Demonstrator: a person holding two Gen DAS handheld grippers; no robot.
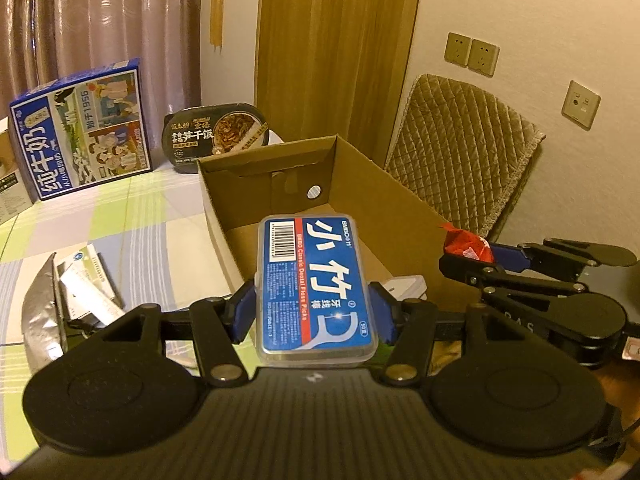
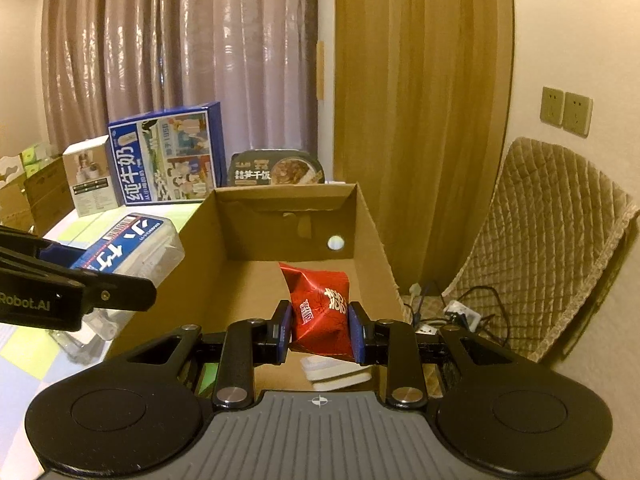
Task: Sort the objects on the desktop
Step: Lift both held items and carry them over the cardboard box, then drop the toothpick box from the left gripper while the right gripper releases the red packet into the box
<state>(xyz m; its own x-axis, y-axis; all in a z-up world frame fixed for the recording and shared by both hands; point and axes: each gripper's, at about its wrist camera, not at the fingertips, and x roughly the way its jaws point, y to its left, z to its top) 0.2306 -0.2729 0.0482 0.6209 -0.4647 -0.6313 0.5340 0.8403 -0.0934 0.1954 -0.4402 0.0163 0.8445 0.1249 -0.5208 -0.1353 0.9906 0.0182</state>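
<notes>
— Left wrist view: what has the left tool (image 1: 316, 312) got?
— A floss box (image 1: 318, 286), blue label up, pinched between its closed-in fingers over the near edge of the cardboard box (image 1: 376, 184) at 12 o'clock.
— And the right tool (image 2: 320, 330)?
— Clamped on a red packet (image 2: 320, 312), held above the cardboard box's open inside; a white object (image 2: 340, 374) lies under it.
— Anything else on the tabletop (image 1: 132, 220)?
— A milk carton (image 1: 82, 128) at 10 o'clock, a rice bowl (image 1: 218, 134) beside it, papers (image 1: 86, 286) at 9.

White item (image 2: 336, 374) half hidden beneath red packet (image 2: 320, 312)
</notes>
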